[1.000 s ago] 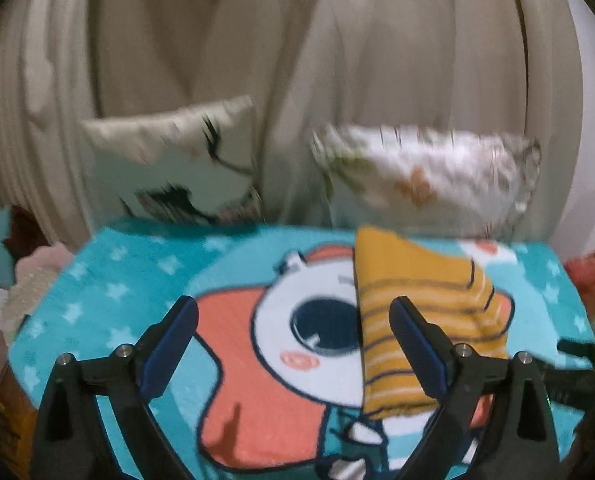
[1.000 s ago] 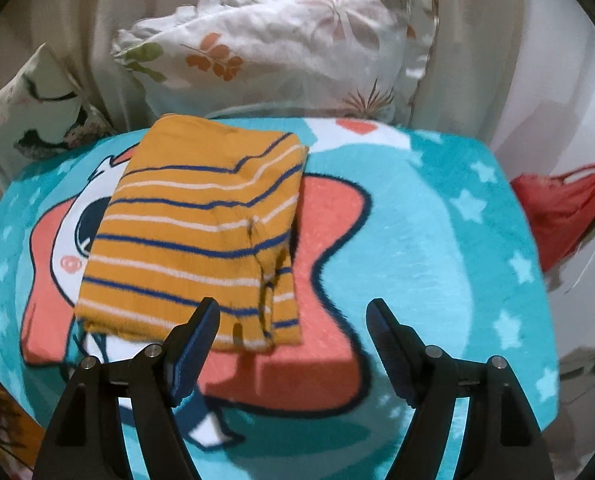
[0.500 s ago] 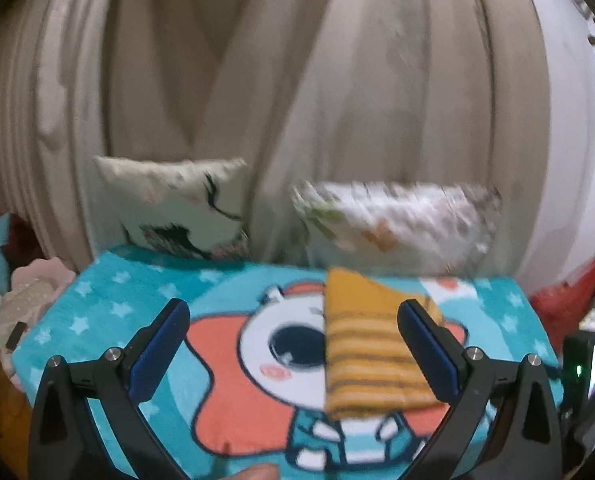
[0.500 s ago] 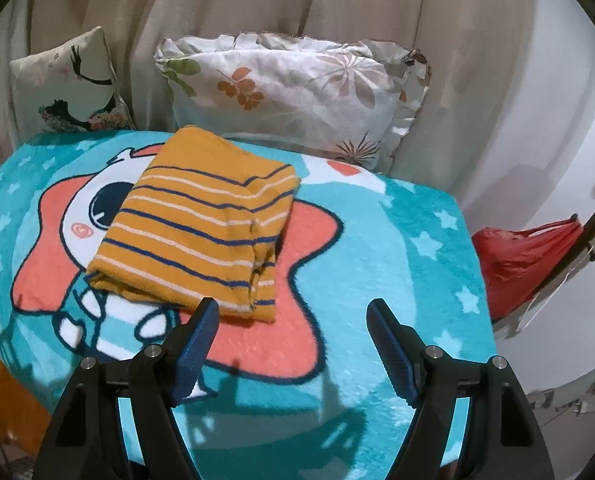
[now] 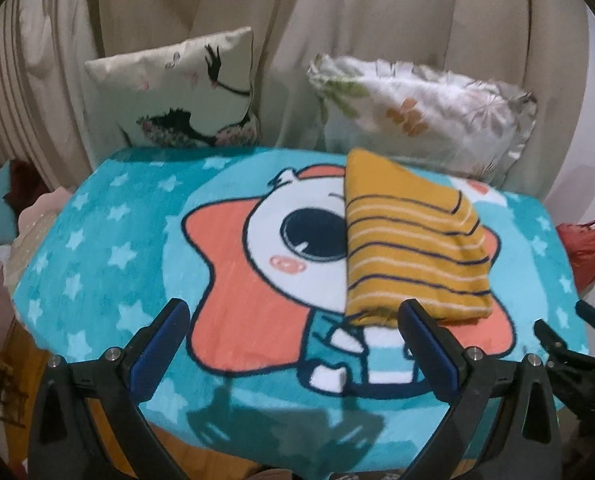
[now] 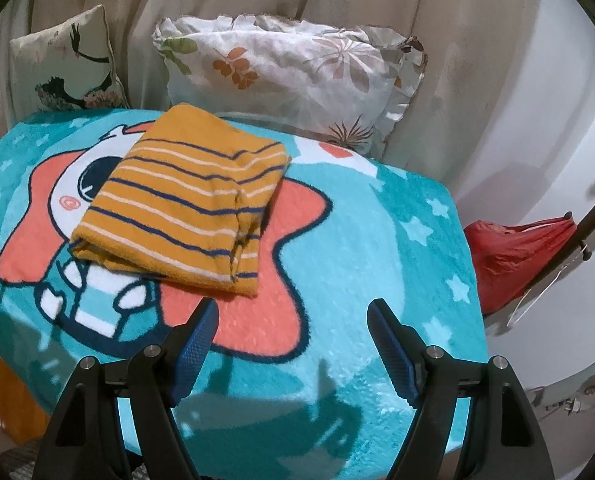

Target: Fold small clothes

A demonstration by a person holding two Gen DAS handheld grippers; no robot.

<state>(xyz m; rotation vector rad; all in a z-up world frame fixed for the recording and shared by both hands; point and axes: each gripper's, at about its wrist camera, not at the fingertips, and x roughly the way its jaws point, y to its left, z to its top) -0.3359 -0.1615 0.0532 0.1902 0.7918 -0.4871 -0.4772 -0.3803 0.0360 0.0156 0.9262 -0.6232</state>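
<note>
- The striped garment (image 6: 185, 196) lies folded into a neat rectangle, mustard yellow with navy and white stripes, sitting on the cartoon face printed on the blanket (image 6: 377, 240).
- In the left wrist view the same garment (image 5: 409, 248) covers the right half of that cartoon face, one big eye showing just beside its left edge.
- The teal blanket with white stars drapes over the surface; what is beneath I cannot tell.
- Left gripper (image 5: 293, 348) hangs low at the blanket's near edge, jaws spread wide, holding nothing; its right finger sits just in front of the garment's near edge.
- Right gripper (image 6: 293, 344) is spread wide too, empty, hovering over the orange star, near the garment's closest corner but apart from it.
- Behind, a floral pillow (image 6: 297, 76) and a crane-print cushion (image 6: 65, 64) lean against the beige curtain (image 5: 337, 20).
- A red bag (image 6: 525, 256) sits off the right side.
</note>
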